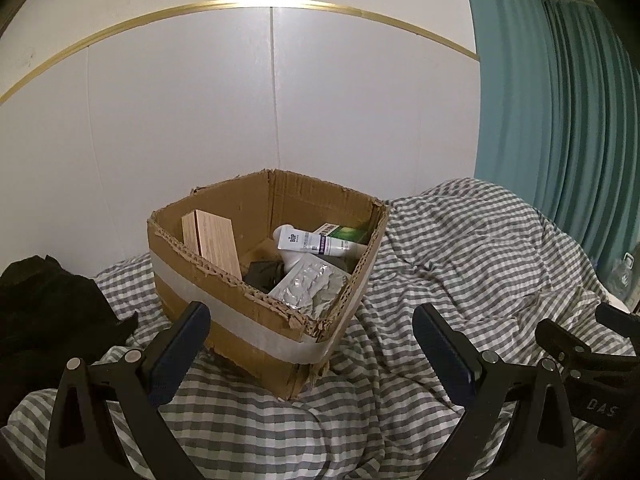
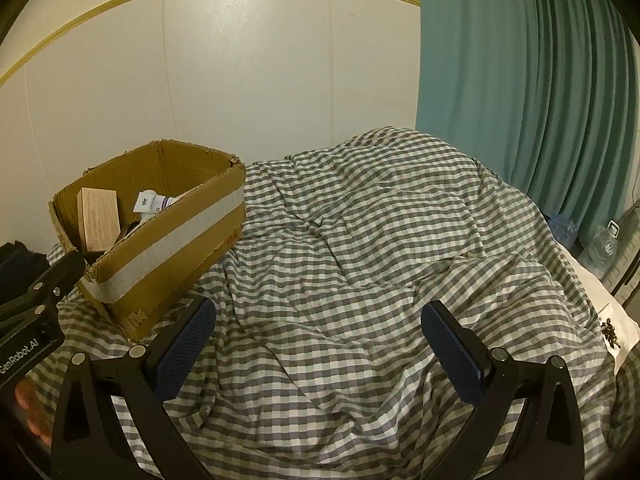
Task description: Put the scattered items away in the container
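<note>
Cardboard box (image 1: 256, 312) sits on checked quilt (image 2: 360, 240) by the white wall, holding a white tube (image 1: 310, 242), wooden block (image 1: 212, 244), and blister pack (image 1: 306, 286) (foil, crumpled). Left gripper (image 1: 312, 344) and right gripper (image 2: 318, 340) both spread wide, empty.

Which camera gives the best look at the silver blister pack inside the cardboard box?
The left wrist view. It looks down into the cardboard box, so the silver blister pack lies in plain sight near the front right corner. In the right wrist view the box's taped side wall hides it; only the wooden-looking carton and white tube show.
</note>
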A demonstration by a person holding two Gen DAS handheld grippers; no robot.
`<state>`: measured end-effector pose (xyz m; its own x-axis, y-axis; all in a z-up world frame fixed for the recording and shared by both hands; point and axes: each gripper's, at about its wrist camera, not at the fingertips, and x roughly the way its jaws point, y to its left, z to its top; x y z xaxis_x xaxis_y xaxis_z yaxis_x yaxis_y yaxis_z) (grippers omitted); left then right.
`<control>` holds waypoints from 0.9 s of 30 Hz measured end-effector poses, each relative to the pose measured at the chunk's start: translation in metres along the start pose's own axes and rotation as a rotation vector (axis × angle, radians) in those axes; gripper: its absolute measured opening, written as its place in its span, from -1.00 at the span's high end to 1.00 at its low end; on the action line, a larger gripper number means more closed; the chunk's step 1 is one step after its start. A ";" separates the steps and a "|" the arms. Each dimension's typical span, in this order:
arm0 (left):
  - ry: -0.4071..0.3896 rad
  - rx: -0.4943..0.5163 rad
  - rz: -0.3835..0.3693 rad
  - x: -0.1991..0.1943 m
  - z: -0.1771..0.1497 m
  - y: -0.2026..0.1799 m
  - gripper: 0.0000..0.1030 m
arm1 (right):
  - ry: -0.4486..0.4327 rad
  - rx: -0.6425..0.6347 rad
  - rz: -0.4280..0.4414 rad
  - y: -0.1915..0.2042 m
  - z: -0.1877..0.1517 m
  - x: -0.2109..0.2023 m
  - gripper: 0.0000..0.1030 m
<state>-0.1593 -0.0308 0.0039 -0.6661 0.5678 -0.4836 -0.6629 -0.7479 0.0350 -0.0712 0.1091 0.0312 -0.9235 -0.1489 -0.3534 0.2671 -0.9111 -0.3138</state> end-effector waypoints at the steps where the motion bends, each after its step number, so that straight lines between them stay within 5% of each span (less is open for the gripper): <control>1: 0.001 -0.001 -0.001 0.000 0.000 0.000 -1.00 | 0.001 -0.001 0.000 0.000 0.000 0.000 -0.99; 27: 0.020 0.022 0.031 0.000 -0.001 -0.008 -1.00 | 0.019 -0.016 0.001 -0.001 -0.003 0.005 -0.99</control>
<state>-0.1536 -0.0250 0.0025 -0.6796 0.5371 -0.4997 -0.6494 -0.7573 0.0692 -0.0756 0.1103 0.0271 -0.9181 -0.1425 -0.3700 0.2725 -0.9046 -0.3279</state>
